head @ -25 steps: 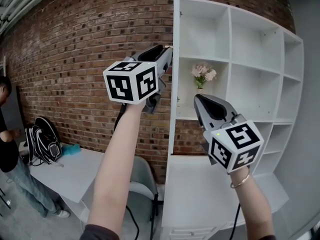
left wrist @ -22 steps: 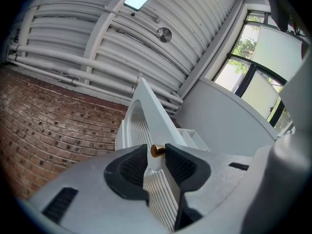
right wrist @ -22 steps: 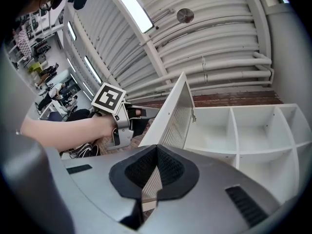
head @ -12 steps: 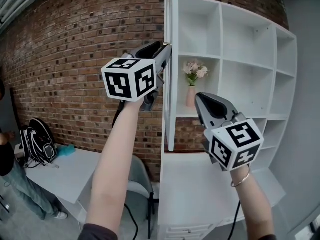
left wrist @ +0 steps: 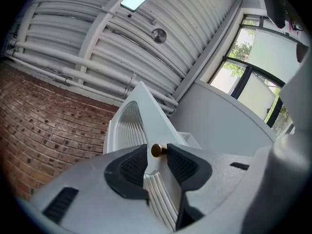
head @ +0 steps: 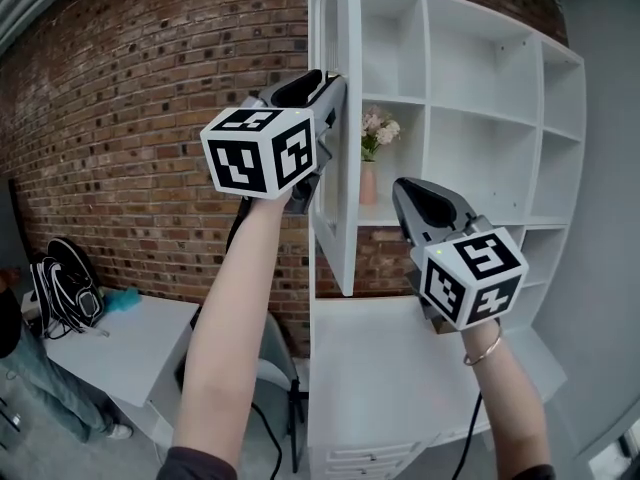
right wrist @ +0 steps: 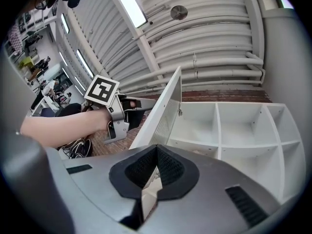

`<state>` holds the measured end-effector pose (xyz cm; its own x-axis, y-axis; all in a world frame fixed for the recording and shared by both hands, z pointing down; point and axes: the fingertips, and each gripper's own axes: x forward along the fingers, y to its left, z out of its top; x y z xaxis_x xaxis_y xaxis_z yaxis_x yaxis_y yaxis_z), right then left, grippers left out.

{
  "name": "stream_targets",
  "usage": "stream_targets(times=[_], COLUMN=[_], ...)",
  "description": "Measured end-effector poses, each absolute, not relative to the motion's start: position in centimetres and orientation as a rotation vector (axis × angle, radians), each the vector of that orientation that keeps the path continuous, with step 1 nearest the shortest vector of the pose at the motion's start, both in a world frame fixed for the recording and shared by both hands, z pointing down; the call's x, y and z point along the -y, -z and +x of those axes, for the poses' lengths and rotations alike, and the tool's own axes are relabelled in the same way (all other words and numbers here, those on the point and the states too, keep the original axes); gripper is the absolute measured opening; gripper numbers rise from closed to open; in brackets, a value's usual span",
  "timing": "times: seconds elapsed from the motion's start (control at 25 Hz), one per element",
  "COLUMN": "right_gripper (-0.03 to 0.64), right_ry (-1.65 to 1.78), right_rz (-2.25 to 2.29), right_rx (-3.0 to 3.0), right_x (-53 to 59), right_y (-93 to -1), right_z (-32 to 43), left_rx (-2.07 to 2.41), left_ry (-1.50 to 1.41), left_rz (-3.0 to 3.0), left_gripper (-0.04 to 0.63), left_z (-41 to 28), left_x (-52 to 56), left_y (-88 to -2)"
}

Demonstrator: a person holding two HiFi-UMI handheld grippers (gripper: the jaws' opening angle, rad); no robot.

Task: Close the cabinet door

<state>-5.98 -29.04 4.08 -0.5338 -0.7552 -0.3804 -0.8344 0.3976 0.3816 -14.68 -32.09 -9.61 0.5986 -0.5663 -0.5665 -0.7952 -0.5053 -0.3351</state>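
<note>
White louvred cabinet door (head: 340, 238) part open, edge-on before white shelf unit (head: 480, 118), brick wall (head: 130, 118) at left. Left gripper (head: 335, 80) raised at door's free edge: jaws wide, just been opening, astride edge and small brass knob (left wrist: 156, 150), not clamping. Right gripper (head: 405, 188) lower, right of door: jaws together, nothing held.

person (head: 22, 393): cut off by the left edge, lower left of the head view; only a trouser leg shows
vase (head: 368, 182): left side hidden behind cabinet door (head: 345, 168)
cabinet door: top cut off by the upper edge
far room (right wrist: 39, 33): contents too small to tell
</note>
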Motion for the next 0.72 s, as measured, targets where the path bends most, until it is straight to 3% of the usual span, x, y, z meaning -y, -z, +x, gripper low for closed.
stream_targets(times=[0.72], right_gripper=[0.000], right_ry=[-0.792], right_rz=[-1.525], right_rx=[-2.472], right_x=[31.3], right_y=[-5.2], right_z=[-1.6], left_rx=[-1.059], left_ry=[-0.457], left_rz=[-2.192], left_gripper=[0.095], left_z=[-8.9], left_x=[33.6], left_y=[9.4])
